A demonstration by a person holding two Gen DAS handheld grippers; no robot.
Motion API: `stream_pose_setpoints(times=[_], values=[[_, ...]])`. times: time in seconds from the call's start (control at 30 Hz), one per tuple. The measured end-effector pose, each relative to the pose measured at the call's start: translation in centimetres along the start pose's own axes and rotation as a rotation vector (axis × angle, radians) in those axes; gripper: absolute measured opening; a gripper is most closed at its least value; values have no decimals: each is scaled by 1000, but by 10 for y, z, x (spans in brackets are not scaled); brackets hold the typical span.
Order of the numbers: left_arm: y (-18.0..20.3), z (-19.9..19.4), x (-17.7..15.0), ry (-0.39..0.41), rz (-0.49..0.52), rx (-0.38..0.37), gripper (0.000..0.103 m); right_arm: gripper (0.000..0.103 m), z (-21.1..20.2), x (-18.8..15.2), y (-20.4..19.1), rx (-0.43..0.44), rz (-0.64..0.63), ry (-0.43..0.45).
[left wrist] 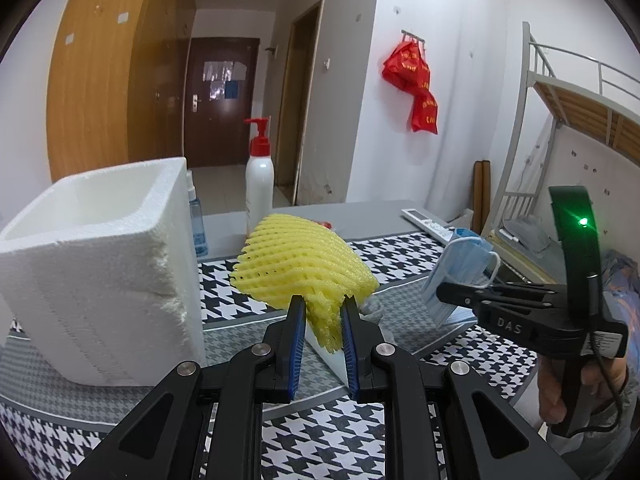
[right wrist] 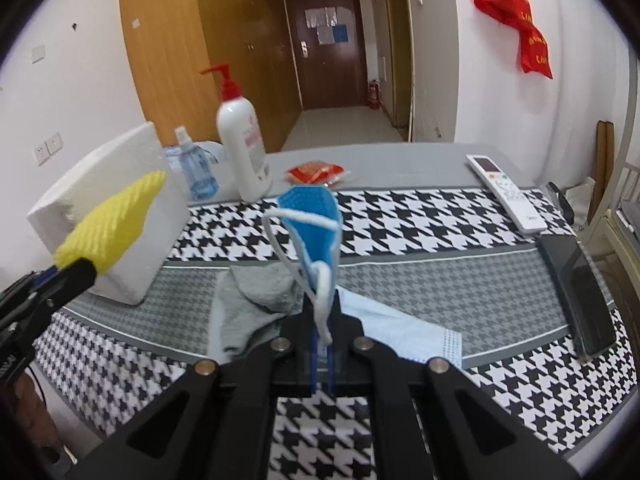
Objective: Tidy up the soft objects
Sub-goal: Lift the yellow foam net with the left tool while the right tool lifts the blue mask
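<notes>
Left claw [left wrist: 322,312] clamps yellow foam net [left wrist: 304,264], lifted beside white foam box [left wrist: 96,280]. Right claw [right wrist: 322,304] pinches blue face mask [right wrist: 314,220] (folded, white ear loops dangling) above tabletop [right wrist: 440,280].

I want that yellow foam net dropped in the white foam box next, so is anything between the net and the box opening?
Nothing visible. The left gripper holds the yellow foam net up beside the white foam box, whose open top shows nothing over it. The right gripper, with the blue mask, is off to the other side.
</notes>
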State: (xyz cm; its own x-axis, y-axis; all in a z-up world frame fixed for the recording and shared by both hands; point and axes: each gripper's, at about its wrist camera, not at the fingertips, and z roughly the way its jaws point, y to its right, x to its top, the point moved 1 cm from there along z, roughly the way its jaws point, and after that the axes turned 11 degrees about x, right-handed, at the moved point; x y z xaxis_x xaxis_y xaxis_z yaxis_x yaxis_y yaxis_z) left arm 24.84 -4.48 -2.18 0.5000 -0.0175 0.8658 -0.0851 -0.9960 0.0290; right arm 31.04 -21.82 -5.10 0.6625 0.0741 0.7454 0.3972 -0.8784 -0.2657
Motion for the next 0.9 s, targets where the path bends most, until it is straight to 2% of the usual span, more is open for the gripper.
stream_pose_setpoints(times=[0.43, 0.9], values=[[-3, -40, 0, 57, 1, 39, 19, 6, -40, -2, -32, 35, -57, 71], [-17, -68, 0, 109, -8, 97, 19, 6, -56, 1, -58, 82, -109, 106]])
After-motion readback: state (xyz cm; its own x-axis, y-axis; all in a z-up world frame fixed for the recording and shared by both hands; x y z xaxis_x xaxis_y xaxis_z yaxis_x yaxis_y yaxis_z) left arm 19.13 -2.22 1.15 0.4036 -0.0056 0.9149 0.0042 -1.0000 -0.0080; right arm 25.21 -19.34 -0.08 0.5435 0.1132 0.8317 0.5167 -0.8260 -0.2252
